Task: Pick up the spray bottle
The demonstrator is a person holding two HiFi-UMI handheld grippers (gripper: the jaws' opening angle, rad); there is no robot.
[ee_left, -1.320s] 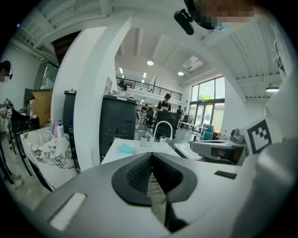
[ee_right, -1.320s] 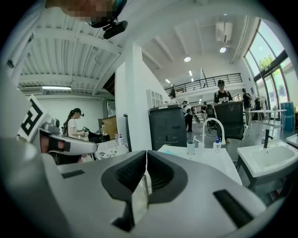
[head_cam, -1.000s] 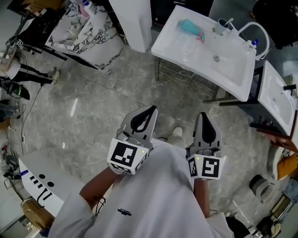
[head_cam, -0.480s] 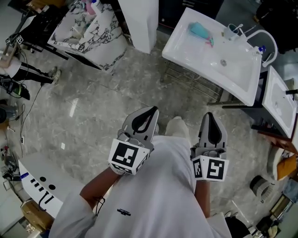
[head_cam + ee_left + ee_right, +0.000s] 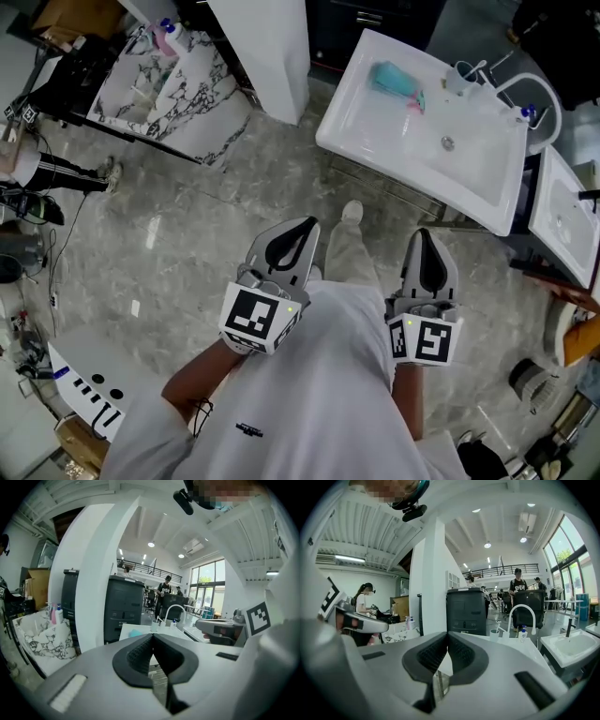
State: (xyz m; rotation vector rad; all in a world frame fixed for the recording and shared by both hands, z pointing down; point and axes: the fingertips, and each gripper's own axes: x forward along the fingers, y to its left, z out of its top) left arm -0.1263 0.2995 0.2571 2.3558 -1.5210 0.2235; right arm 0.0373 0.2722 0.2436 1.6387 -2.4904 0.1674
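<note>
We have open grey floor (image 5: 187, 225) mid-frame, left to ctr. Upper right, white sink (image 5: 375, 127) w/ tall faucet (image 5: 539, 89) blocks us. White pillar (image 5: 272, 47) stands top ctr, marble unit (image 5: 187, 94) upper left, w/ narrow gaps btwn them.

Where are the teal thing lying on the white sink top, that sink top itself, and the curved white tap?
Teal thing (image 5: 392, 79): head view, middle of its body.
White sink top (image 5: 361, 117): head view, bare patch on its left part.
Curved white tap (image 5: 521, 605): right gripper view, top of its arch.

No text is legible — the shirt's small print (image 5: 249, 429) is too tiny.
</note>
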